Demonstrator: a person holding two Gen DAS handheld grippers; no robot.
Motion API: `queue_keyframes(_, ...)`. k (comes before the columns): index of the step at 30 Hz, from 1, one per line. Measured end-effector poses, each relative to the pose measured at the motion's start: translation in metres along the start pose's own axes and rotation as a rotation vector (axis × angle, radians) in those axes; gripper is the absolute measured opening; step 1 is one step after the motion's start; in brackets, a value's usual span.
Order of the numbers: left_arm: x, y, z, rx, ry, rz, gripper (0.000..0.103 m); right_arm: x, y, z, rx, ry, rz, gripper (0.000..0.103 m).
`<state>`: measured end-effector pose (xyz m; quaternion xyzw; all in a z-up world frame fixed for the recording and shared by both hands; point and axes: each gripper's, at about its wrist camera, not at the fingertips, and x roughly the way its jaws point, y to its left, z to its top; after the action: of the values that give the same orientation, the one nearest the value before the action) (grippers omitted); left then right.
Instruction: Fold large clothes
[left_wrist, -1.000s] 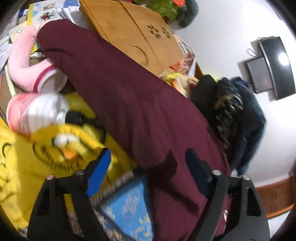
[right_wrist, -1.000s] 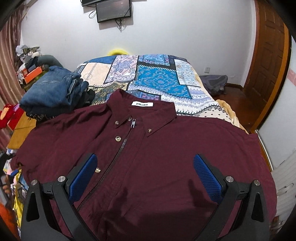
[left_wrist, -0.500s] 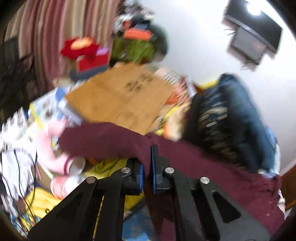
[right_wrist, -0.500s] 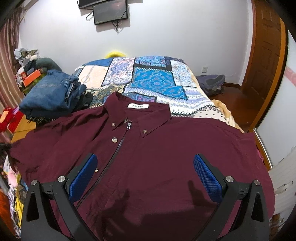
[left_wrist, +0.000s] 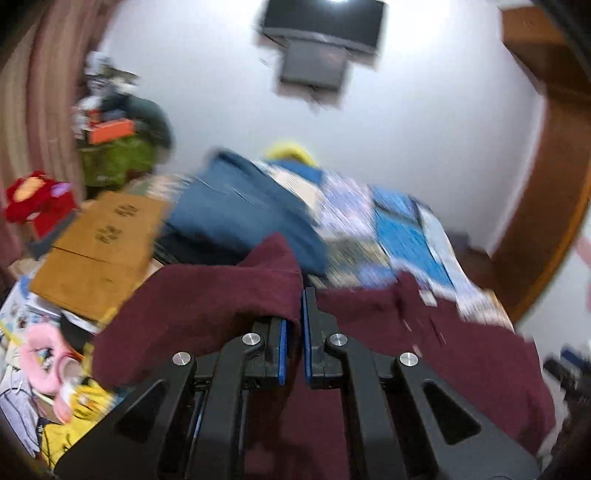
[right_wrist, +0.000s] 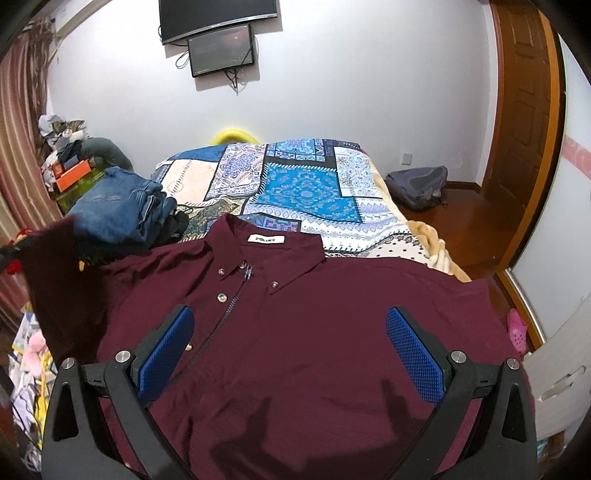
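At twelve o'clock we see two screens (right_wrist: 221, 35) on the white wall. Below them the patchwork quilt (right_wrist: 303, 188) covers the bed, with a yellow ring (right_wrist: 232, 136) at its head. Folded jeans (right_wrist: 114, 206) sit at nine o'clock on the quilt. A grey bag (right_wrist: 419, 186) lies on the floor at three o'clock, beside the wooden door (right_wrist: 524, 122). We find a cardboard box (left_wrist: 99, 254) at nine o'clock in the left view.
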<state>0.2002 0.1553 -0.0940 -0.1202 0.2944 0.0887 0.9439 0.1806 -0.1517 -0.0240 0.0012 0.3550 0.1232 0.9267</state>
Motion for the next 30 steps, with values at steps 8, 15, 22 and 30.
queue_keyframes(8,0.059,-0.059,-0.072,0.071,0.345,-0.118,0.006,-0.013,-0.017,-0.012,-0.010,-0.003,-0.019,0.103)
queue_keyframes(15,0.023,-0.060,-0.091,0.160,0.362,-0.115,0.021,-0.015,-0.026,-0.014,0.021,-0.008,-0.025,0.103)
queue_keyframes(22,-0.017,-0.013,-0.059,0.029,0.202,-0.082,0.056,-0.011,-0.019,-0.015,0.027,-0.009,-0.019,0.103)
queue_keyframes(30,-0.017,0.105,-0.057,-0.302,0.164,0.108,0.060,-0.002,-0.008,-0.014,0.023,0.006,-0.012,0.103)
